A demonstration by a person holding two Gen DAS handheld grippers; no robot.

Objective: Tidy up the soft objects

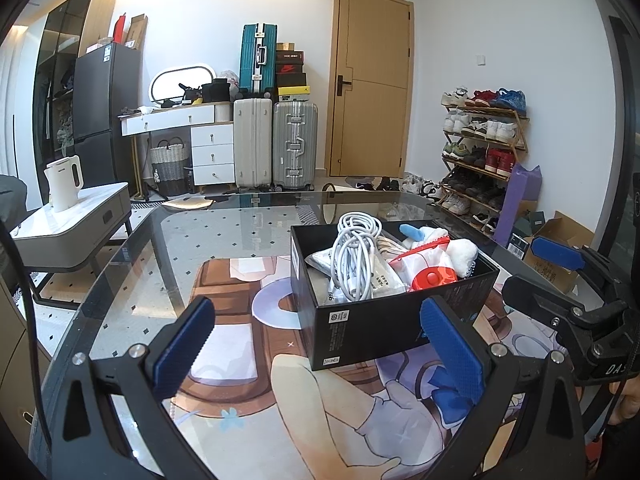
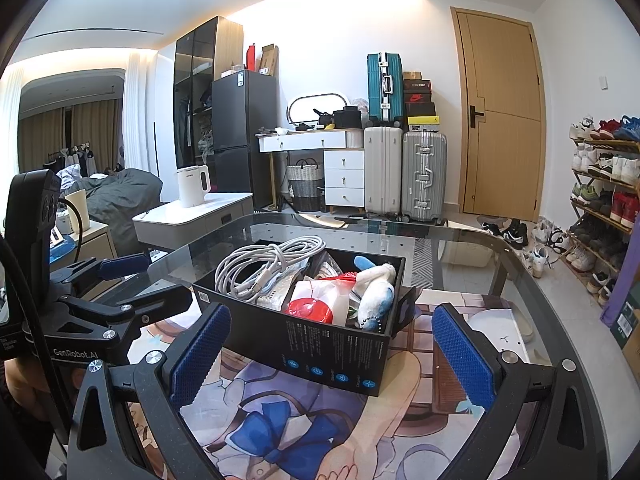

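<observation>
A black cardboard box (image 1: 372,332) (image 2: 328,344) stands on the printed mat of a glass table (image 1: 224,224). Inside lie a coiled white cable (image 1: 356,252) (image 2: 268,262), a white and blue plush toy (image 1: 448,244) (image 2: 376,288), a white packet with a red round lid (image 1: 432,278) (image 2: 310,308), and flat white packs. My left gripper (image 1: 320,344) hovers open in front of the box, its right pad near the box's front right corner. My right gripper (image 2: 332,352) is open too, just before the box's near wall. Each gripper shows at the edge of the other's view.
A printed cartoon mat (image 2: 304,420) covers the table's near part. A low side table with a white kettle (image 1: 64,184) stands to the left. Suitcases (image 1: 296,144), a dresser, a door and a shoe rack (image 1: 480,152) are beyond on the floor.
</observation>
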